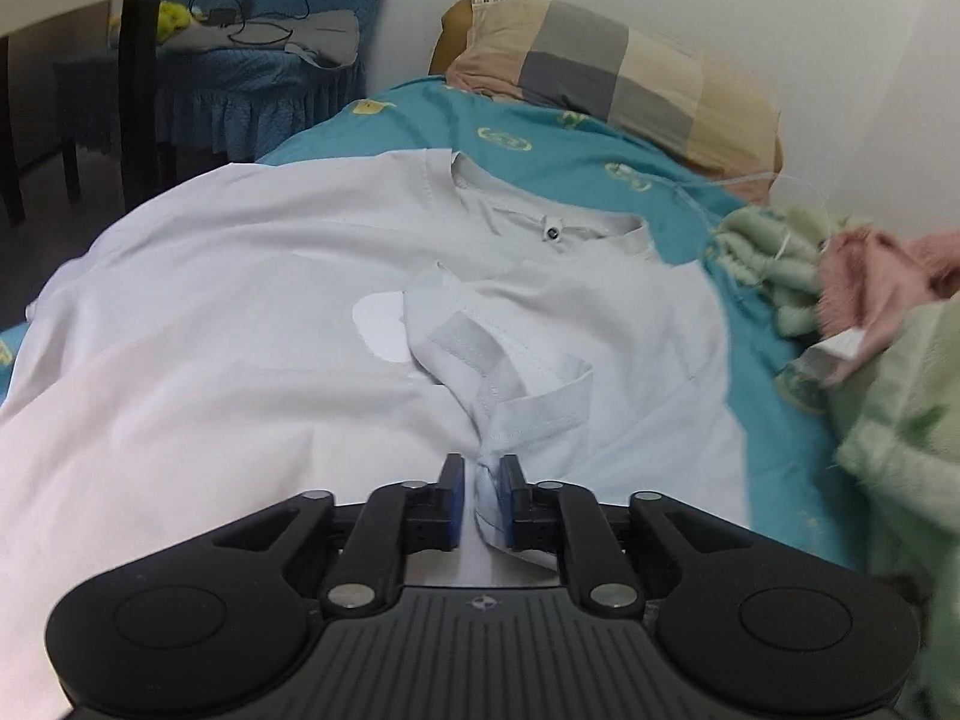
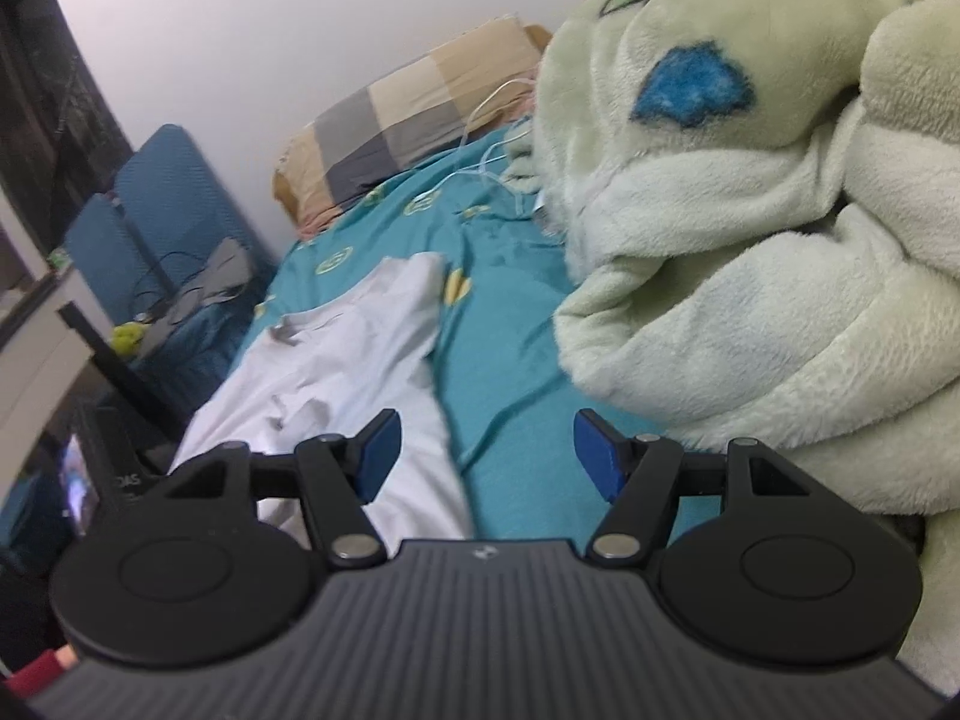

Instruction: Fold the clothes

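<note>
While the near hem of the white shirt [image 1: 252,312] is running out of sight beneath the left gripper [image 1: 482,474], its sleeve cuff [image 1: 516,414] is lying pulled in over the chest, and a bunched fold of that sleeve is standing between the blue fingers [image 1: 454,498]. The jaws are sitting narrow around the cloth; whether the pads are actually pressing it cannot be told, since a sliver of gap is showing on the left side. The shirt is lying spread on the teal bedsheet [image 1: 540,138], collar toward the checked pillow [image 1: 624,66], its left edge hanging close to the bed's side where the floor is falling away dark. In the right wrist view the right gripper [image 2: 486,450] is hovering with fingers [image 2: 378,450] wide apart and nothing between them, above the strip of bare sheet between the shirt's right edge and the fluffy green blanket [image 2: 750,300]. That blanket is heaping high, cutting off everything on the right and hiding the bed's far side. A thin white cable [image 2: 480,174] is trailing across the sheet near the pillow, its ends hard to trace. The open room is lying in the teal band beside the shirt and beyond its collar; a blue-covered chair [image 1: 252,78] is standing past the bed's left edge.
</note>
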